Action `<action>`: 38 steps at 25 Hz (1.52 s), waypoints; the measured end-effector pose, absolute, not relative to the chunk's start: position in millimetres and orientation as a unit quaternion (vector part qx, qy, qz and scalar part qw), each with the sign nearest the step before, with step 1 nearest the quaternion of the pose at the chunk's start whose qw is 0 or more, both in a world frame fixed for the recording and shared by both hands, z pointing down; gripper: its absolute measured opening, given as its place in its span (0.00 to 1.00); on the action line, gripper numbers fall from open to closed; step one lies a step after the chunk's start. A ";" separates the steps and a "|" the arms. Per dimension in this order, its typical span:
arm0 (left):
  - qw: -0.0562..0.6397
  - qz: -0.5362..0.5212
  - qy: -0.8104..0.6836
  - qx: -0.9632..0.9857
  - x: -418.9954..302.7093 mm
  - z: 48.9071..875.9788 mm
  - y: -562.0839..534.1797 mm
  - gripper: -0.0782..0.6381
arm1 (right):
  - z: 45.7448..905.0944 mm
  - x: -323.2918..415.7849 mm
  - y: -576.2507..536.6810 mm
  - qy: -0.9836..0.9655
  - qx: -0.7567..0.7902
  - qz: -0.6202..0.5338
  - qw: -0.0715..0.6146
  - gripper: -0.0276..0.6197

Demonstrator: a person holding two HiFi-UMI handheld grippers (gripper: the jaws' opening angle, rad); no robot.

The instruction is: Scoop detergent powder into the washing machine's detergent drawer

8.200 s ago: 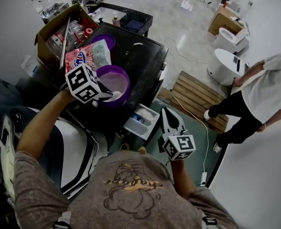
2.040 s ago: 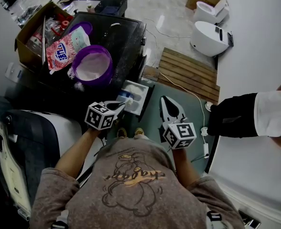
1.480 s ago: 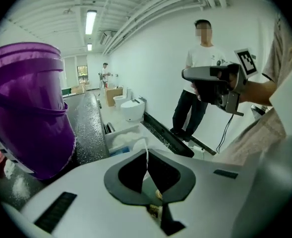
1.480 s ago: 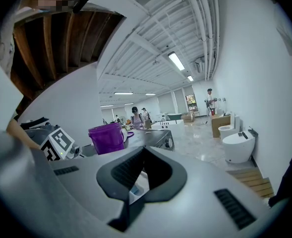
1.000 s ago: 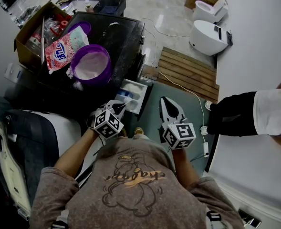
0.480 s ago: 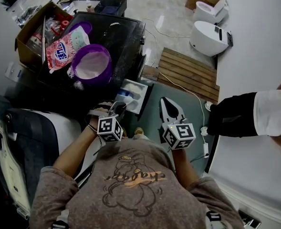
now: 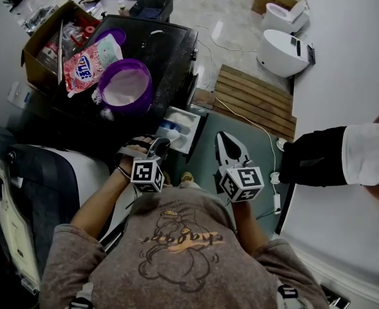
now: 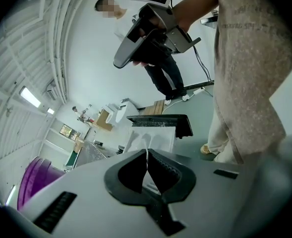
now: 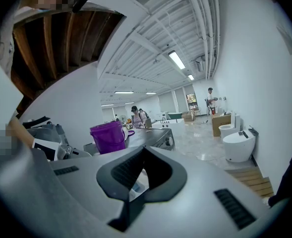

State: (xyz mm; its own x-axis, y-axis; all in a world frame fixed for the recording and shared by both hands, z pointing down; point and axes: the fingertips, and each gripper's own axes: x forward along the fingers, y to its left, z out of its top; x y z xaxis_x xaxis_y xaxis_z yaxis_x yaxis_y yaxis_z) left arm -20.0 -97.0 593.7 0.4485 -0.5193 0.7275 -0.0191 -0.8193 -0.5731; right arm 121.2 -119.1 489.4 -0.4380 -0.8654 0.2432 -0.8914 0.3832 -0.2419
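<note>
The white detergent drawer (image 7: 190,122) stands pulled out from the black-topped washing machine (image 7: 170,50). A purple bucket (image 7: 125,89) of white powder sits on the machine's top. My left gripper (image 7: 157,145) hangs just short of the drawer's near left corner, rolled on its side. In the left gripper view its jaws (image 8: 146,151) are shut on a thin white edge, the scoop's handle, with the drawer (image 8: 155,135) right beyond. The scoop's bowl is hidden. My right gripper (image 7: 224,137) is shut and holds nothing, over the green floor right of the drawer.
A pink detergent bag (image 7: 89,63) and a cardboard box (image 7: 41,50) lie behind the bucket. A wooden pallet (image 7: 253,98) and white toilets (image 7: 282,47) are on the floor at right. A person (image 7: 343,153) stands at the right edge. A white appliance (image 7: 54,179) is at my left.
The left gripper has drawn back a little from above the drawer toward my body and rolled over, its marker cube now facing up. The right gripper has stayed put.
</note>
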 end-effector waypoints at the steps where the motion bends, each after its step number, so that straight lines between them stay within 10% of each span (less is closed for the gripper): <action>1: 0.250 -0.495 0.167 -0.815 -19.7 593.3 -97.8 0.14 | 489.5 121.3 -119.5 -0.831 0.528 0.170 0.038 0.05; 38: -0.120 -0.127 0.453 -0.874 -69.4 472.0 -139.2 0.14 | 484.3 134.7 -130.7 -0.828 0.540 0.147 0.047 0.05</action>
State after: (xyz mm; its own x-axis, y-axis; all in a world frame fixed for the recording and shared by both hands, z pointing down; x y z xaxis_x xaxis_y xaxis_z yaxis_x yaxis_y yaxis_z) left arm -69.4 -139.2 472.0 0.5580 -0.7608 0.3314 -0.8220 -0.5616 0.0946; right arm 134.7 -130.7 484.3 -0.4134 -0.8792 0.2368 -0.9069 0.3745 -0.1930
